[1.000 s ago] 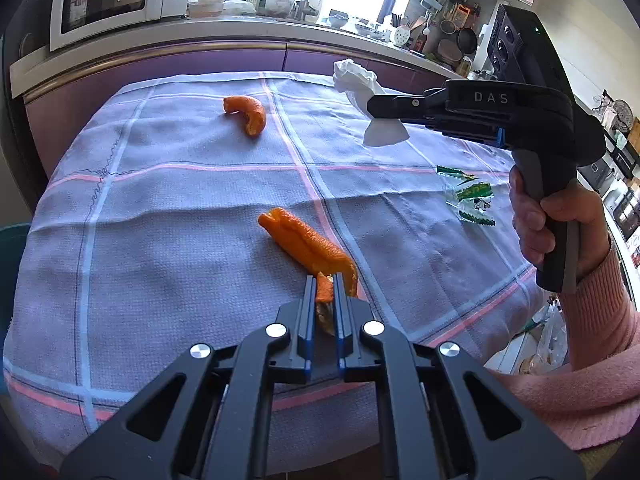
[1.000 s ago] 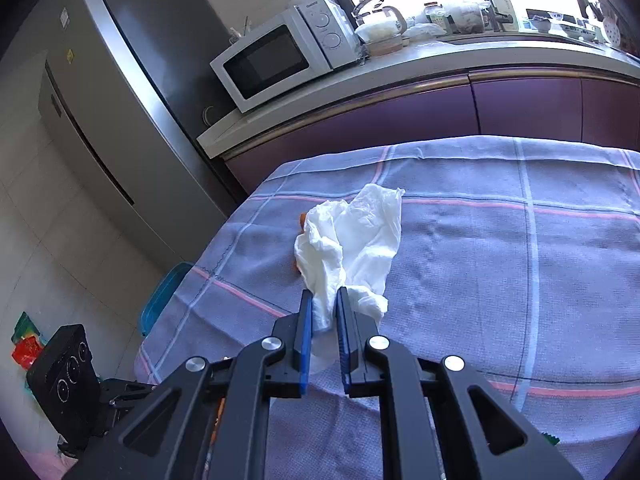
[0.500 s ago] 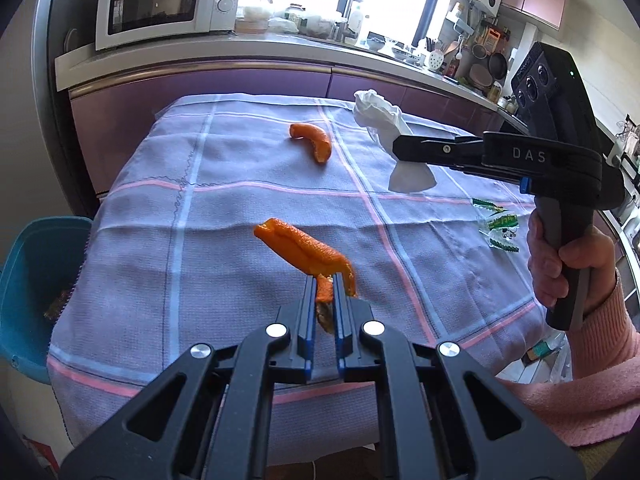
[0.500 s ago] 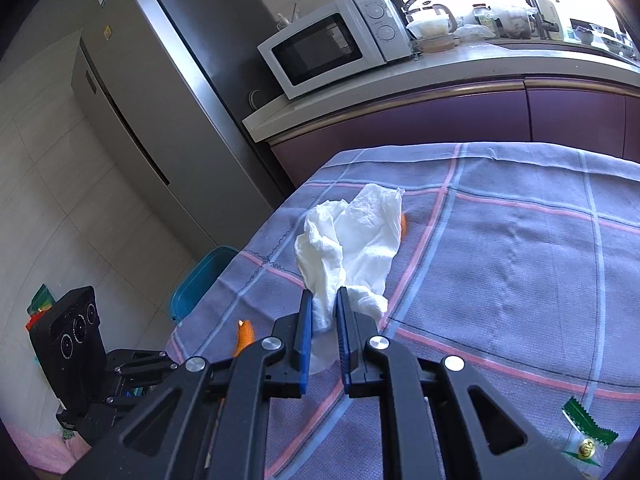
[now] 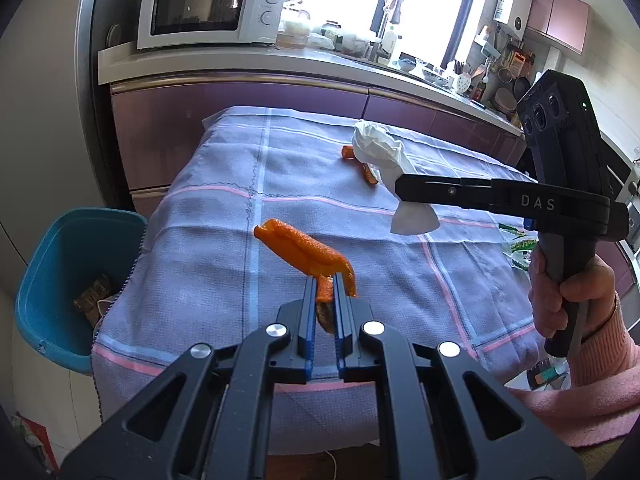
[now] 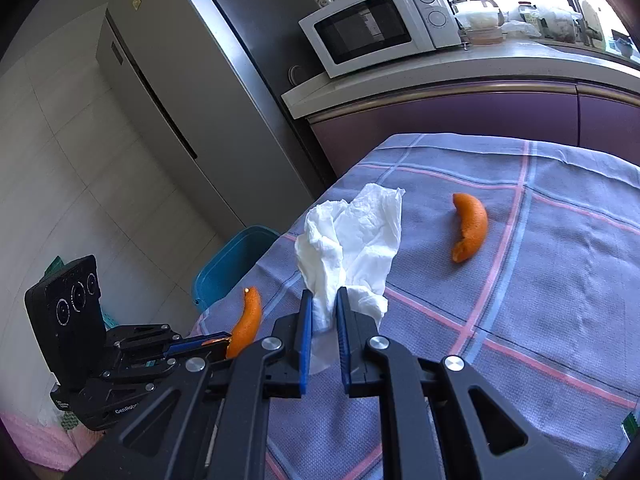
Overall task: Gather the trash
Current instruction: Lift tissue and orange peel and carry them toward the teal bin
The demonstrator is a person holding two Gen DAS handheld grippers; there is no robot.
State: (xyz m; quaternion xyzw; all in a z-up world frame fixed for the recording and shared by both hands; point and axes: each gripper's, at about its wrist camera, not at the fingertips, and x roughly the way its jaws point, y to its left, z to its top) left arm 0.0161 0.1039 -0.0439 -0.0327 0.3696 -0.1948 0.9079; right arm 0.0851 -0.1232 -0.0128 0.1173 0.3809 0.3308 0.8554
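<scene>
- Left gripper [image 5: 324, 280] is pinching a strip of orange peel [image 5: 304, 250], held up above the checked tablecloth [image 5: 200, 240].
- Right gripper [image 6: 323, 300] is clamped on a crumpled white tissue [image 6: 352, 236], also off the cloth.
- Second peel [image 6: 468, 226] lies on the cloth, ahead and right of the right gripper.
- Blue bin [image 5: 68, 272] stands below, left of the left gripper.

Orange peel [image 5: 304, 252] and crumpled white tissue [image 6: 352, 240] held aloft; another peel [image 6: 468, 227] on cloth.

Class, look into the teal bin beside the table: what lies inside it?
Inside the teal bin, brownish scraps lie at the bottom. The tablecloth covers its right side, hiding anything there.
</scene>
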